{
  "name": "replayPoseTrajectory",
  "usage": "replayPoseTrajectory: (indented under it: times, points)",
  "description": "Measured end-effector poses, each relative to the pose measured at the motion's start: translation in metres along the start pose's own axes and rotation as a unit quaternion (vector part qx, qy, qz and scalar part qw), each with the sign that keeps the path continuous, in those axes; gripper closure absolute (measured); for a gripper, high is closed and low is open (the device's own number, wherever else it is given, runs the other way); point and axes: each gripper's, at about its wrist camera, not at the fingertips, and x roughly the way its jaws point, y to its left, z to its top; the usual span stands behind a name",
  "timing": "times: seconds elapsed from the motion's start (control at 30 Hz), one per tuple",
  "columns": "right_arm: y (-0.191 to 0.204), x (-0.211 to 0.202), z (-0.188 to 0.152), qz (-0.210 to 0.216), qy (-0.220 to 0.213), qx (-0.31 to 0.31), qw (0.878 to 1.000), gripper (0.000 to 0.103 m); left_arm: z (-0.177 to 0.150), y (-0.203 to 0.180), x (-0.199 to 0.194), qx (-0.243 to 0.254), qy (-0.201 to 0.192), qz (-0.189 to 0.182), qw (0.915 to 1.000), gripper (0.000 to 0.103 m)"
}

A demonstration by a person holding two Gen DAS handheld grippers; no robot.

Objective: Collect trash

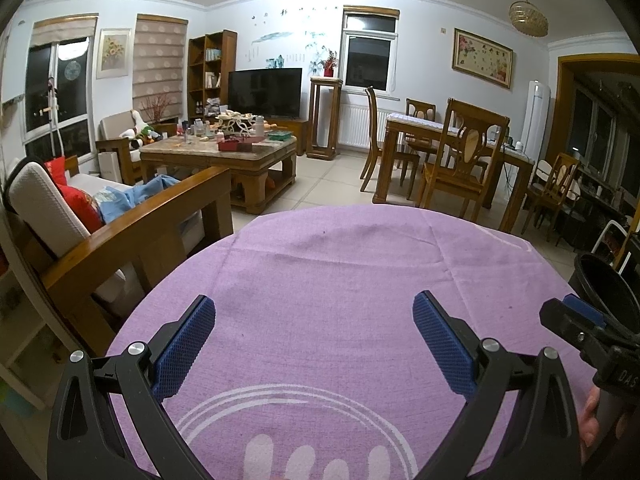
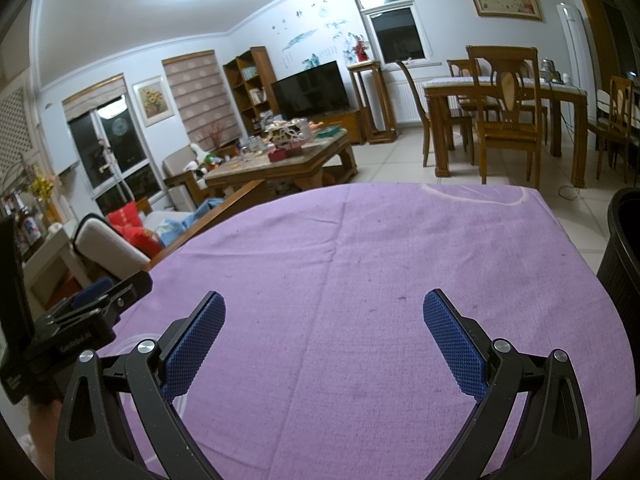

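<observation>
My left gripper (image 1: 314, 310) is open and empty above a table covered with a purple cloth (image 1: 340, 272). My right gripper (image 2: 324, 306) is open and empty over the same purple cloth (image 2: 360, 248). A black trash bin (image 1: 608, 292) stands at the table's right side; it also shows in the right wrist view (image 2: 626, 256) at the right edge. The right gripper's body (image 1: 580, 332) shows at the right of the left wrist view, and the left gripper's body (image 2: 88, 312) at the left of the right wrist view. No trash shows on the cloth.
A wooden sofa (image 1: 132, 224) with cushions stands left of the table. A cluttered coffee table (image 1: 224, 152) and a TV (image 1: 266, 92) are beyond. A dining table (image 1: 452, 148) with chairs stands at the right.
</observation>
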Motion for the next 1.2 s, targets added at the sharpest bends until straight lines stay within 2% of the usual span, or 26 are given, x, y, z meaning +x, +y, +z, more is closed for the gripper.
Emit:
replayPoseTrajectory:
  times: [1.2]
  points:
    - [0.000,-0.006,0.005,0.000,0.002,0.002,1.000,0.005,-0.006,0.003,0.007,-0.002,0.009,-0.001,1.0000,0.005]
